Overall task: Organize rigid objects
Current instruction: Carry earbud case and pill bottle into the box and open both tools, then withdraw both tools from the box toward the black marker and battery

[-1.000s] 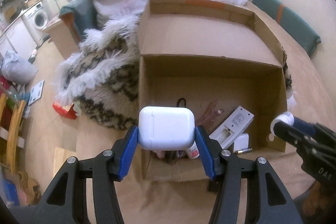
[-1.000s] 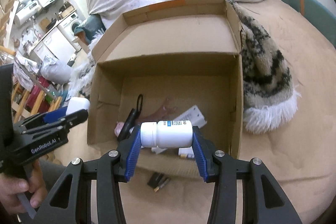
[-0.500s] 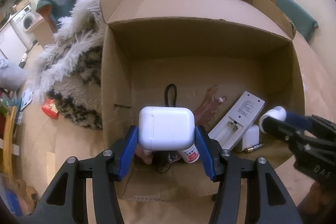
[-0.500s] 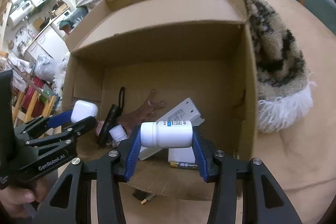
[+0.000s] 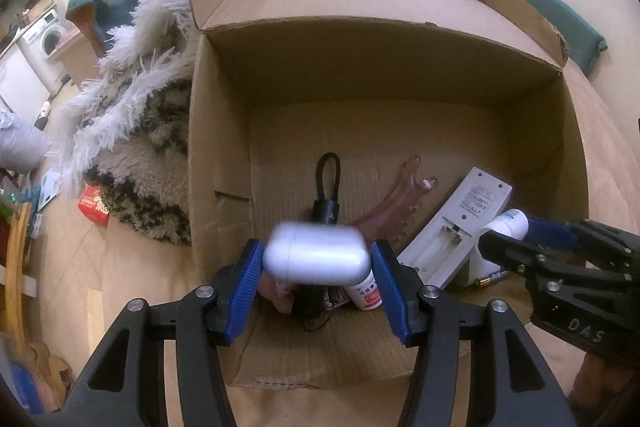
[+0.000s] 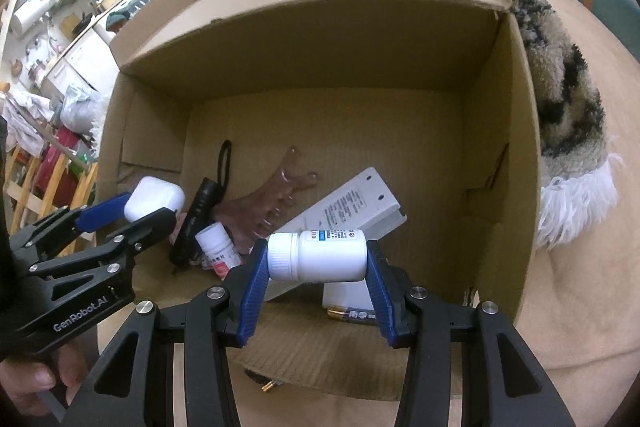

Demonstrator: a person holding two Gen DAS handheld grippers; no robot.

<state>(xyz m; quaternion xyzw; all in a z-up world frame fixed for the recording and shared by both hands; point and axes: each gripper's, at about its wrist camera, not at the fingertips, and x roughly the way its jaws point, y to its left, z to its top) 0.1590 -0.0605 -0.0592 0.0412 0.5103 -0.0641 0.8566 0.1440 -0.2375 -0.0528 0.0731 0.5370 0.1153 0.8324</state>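
- The left tongs [image 5: 316, 263] grip a white earbud case [image 5: 316, 259] crosswise between their blue pads, held above the near left part of the open cardboard box [image 5: 216, 155].
- The right tongs [image 6: 318, 263] grip a white pill bottle [image 6: 318, 255] on its side, cap to the left, over the near middle of the box.
- On the box floor, from near to far: a battery [image 6: 352, 315] by the near wall, a small red-labelled bottle [image 6: 218, 249], a black flashlight [image 6: 198, 215] with a wrist loop, a white remote [image 6: 348, 207] lying face down with its battery bay open, and a brownish comb-like piece [image 6: 272, 203].
- The right view alone shows a hand [image 6: 28, 383] on the left tool's handle and a small metal-tipped item [image 6: 268, 385] outside the near wall.
- The left view alone shows a red packet [image 5: 94, 209] on the floor and a washing machine [image 5: 46, 35] far left.
- A shaggy patterned blanket [image 5: 140, 131] lies against the box's far corner.
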